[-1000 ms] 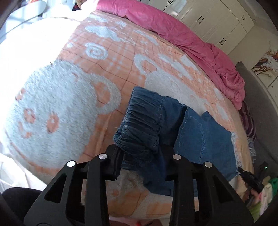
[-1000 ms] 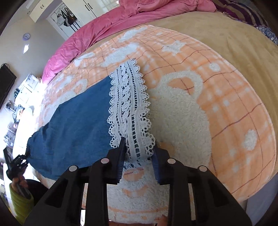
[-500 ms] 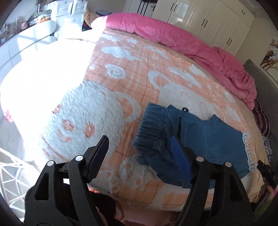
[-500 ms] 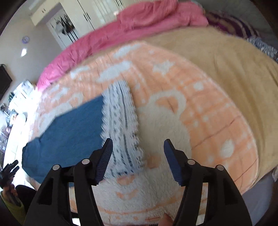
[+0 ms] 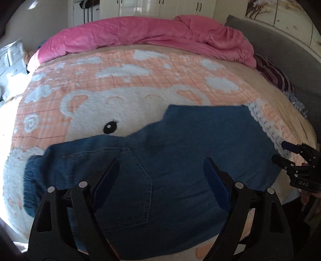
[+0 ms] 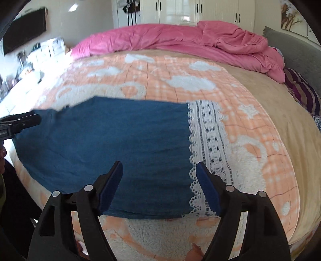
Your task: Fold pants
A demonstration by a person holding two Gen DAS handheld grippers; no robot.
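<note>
Blue denim pants (image 5: 170,152) lie flat across the orange bear-print blanket (image 5: 124,76), waistband at the left, back pocket (image 5: 128,180) showing, white lace hem (image 5: 266,128) at the right. My left gripper (image 5: 160,170) hovers over the pocket end, jaws wide and still opening, nothing between the pads. In the right wrist view the pants leg (image 6: 112,140) and lace hem (image 6: 208,148) spread out. My right gripper (image 6: 159,173) hangs above the leg near the hem, jaws opening, pads clear of the cloth. The right gripper (image 5: 289,154) also shows at the left wrist view's right edge.
A crumpled pink duvet (image 5: 152,34) runs along the bed's far side, with white wardrobes (image 6: 196,12) behind. A grey headboard (image 5: 280,46) and a striped cloth (image 5: 274,76) sit at the right. The bed's near edge is just below the pants. A dark screen (image 6: 24,30) hangs on the left wall.
Both grippers let go of the pants, opened wide and pulled back. The waistband end was dropped and the pants now lie spread flat. Both views rolled to level.
</note>
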